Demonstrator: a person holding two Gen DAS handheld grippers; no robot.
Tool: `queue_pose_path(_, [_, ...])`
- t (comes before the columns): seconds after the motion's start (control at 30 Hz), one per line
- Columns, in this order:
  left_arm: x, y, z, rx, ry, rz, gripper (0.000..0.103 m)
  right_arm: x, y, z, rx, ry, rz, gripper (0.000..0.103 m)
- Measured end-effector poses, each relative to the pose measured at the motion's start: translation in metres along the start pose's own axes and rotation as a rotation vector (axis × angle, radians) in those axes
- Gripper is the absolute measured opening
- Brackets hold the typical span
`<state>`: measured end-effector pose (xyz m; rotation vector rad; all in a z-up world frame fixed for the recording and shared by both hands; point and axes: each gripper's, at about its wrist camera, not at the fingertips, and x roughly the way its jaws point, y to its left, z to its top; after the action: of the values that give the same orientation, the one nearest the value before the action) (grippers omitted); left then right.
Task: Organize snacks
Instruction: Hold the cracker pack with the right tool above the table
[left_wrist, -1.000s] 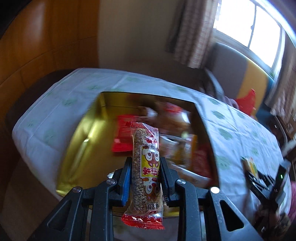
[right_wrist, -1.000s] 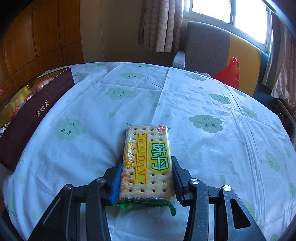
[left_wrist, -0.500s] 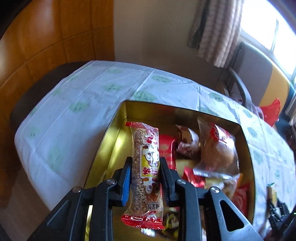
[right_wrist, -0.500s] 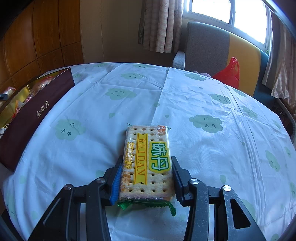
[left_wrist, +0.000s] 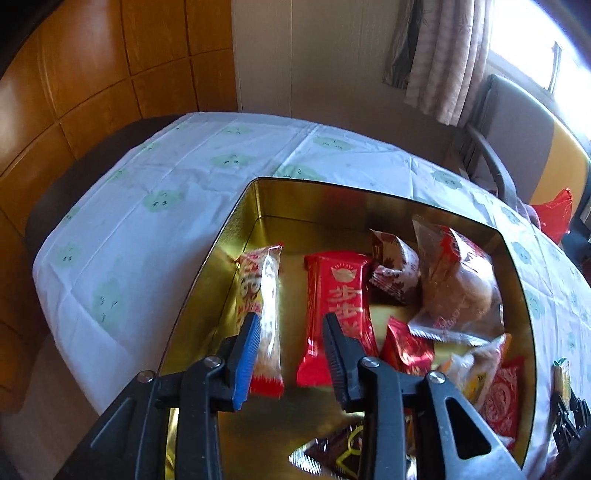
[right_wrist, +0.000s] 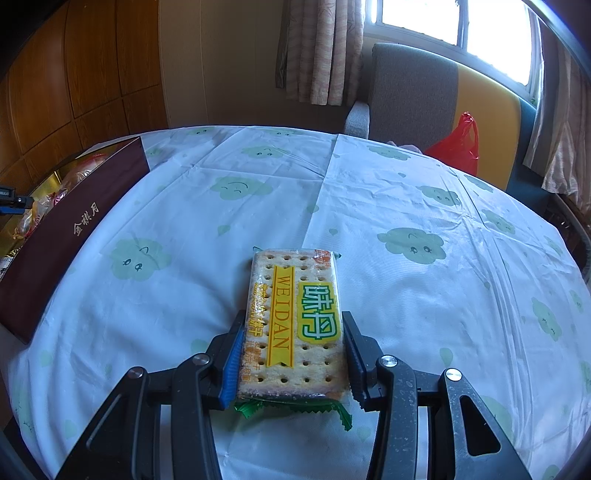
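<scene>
My left gripper (left_wrist: 291, 332) is open over the gold-lined snack box (left_wrist: 236, 229). The long grain-bar packet (left_wrist: 264, 317) lies loose against the left finger, at the box's left wall. Beside it lie a red packet (left_wrist: 341, 291), a wrapped bun (left_wrist: 458, 288) and several other snacks. My right gripper (right_wrist: 293, 347) is shut on a Weidan cracker pack (right_wrist: 295, 321), held just above the tablecloth (right_wrist: 406, 192). The box's maroon side (right_wrist: 70, 229) shows at the left in the right wrist view.
The round table has a white cloth with green cloud prints (left_wrist: 159, 192). A grey and yellow armchair (right_wrist: 424, 96) with a red plastic bag (right_wrist: 458, 147) stands behind the table. Wooden wall panels (left_wrist: 92, 74) are at the left. The right gripper (left_wrist: 565, 417) shows at the box's right.
My left gripper has opened and let go of the grain-bar packet, which has dropped into the box's left side. The right gripper and cracker pack have not moved.
</scene>
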<state>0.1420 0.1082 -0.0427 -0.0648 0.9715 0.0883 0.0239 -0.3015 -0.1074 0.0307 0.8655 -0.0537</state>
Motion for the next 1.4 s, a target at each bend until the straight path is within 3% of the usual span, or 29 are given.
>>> queue_pose_path(0.13, [-0.017, -0.005, -0.016, 0.003, -0.016, 0.035, 0.035, 0.000, 0.000, 0.000, 0.000, 0.000, -0.001, 0.048])
queue_pose_path(0.57, [-0.065, -0.032, -0.055, 0.028, -0.073, -0.035, 0.035, 0.000, 0.001, 0.001, -0.004, -0.002, -0.010, 0.047])
queue_pose_path(1.0, [-0.070, -0.051, -0.085, 0.058, -0.052, -0.071, 0.035, -0.001, 0.002, 0.000, -0.009, -0.003, -0.017, 0.047])
queue_pose_path(1.4, [-0.077, -0.053, -0.090, 0.082, -0.097, -0.051, 0.035, 0.000, 0.003, 0.000, -0.018, -0.001, -0.024, 0.047])
